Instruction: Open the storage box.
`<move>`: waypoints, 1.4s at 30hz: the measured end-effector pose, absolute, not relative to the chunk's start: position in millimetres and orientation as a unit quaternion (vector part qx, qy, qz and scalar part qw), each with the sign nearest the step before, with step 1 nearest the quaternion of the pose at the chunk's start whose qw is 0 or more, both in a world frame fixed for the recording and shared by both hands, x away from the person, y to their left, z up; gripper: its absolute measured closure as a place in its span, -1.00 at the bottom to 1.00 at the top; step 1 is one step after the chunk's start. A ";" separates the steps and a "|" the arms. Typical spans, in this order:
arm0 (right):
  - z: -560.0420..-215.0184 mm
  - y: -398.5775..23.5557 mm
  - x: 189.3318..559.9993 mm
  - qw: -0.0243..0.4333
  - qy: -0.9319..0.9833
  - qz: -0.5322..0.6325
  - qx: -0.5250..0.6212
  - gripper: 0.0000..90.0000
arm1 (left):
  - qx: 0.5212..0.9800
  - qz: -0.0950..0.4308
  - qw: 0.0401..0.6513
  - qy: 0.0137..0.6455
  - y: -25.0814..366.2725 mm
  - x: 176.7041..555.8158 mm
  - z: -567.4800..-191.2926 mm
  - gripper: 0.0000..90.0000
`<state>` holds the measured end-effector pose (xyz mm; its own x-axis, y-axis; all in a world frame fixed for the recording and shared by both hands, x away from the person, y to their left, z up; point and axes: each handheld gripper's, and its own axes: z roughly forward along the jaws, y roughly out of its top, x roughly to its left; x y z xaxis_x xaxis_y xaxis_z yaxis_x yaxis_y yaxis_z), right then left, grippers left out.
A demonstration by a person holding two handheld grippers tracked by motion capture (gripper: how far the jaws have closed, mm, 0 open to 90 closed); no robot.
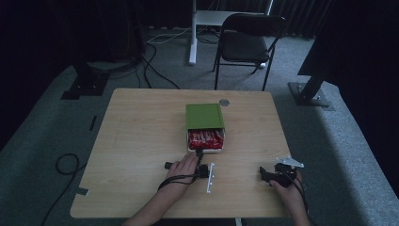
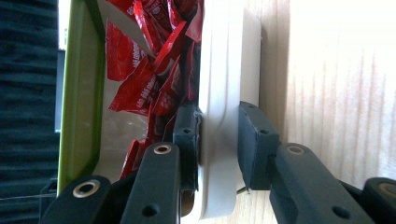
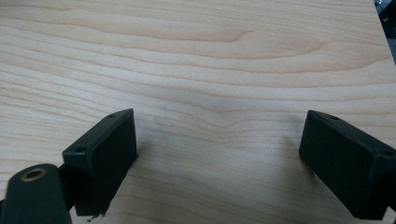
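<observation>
A white box (image 1: 206, 150) stands at the middle of the table, its green lid (image 1: 203, 116) covering the far part. Red packets (image 1: 205, 139) fill the uncovered near end. My left gripper (image 1: 199, 153) is turned on its side at the box's near wall. In the left gripper view its jaws (image 2: 218, 140) press on both sides of the white wall (image 2: 224, 70), one pad inside among the red packets (image 2: 154, 70), the green lid (image 2: 81, 93) beyond. My right gripper (image 1: 275, 174) rests near the table's front right, its jaws (image 3: 219, 158) wide apart over bare wood.
A small round grey disc (image 1: 224, 101) lies just behind the box. The wooden table (image 1: 141, 132) has free room on its left half. A dark folding chair (image 1: 249, 40) and a white post (image 1: 192, 33) stand beyond the far edge; cables cross the floor.
</observation>
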<state>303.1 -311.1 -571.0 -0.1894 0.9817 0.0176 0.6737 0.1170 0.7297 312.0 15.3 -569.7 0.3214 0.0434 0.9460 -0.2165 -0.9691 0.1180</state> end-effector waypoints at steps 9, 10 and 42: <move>-571.0 -311.1 303.1 0.247 0.705 0.312 0.587 -0.76 | 0.807 0.577 0.112 -0.056 15.2 303.4 -568.9 0.61; -571.0 -311.2 303.2 0.247 0.705 0.312 0.587 -0.76 | 0.807 0.577 0.114 -0.058 15.3 302.4 -569.3 0.61; -571.0 -311.1 303.2 0.247 0.705 0.312 0.587 -0.76 | 0.809 0.570 0.122 -0.071 16.0 269.5 -570.4 0.61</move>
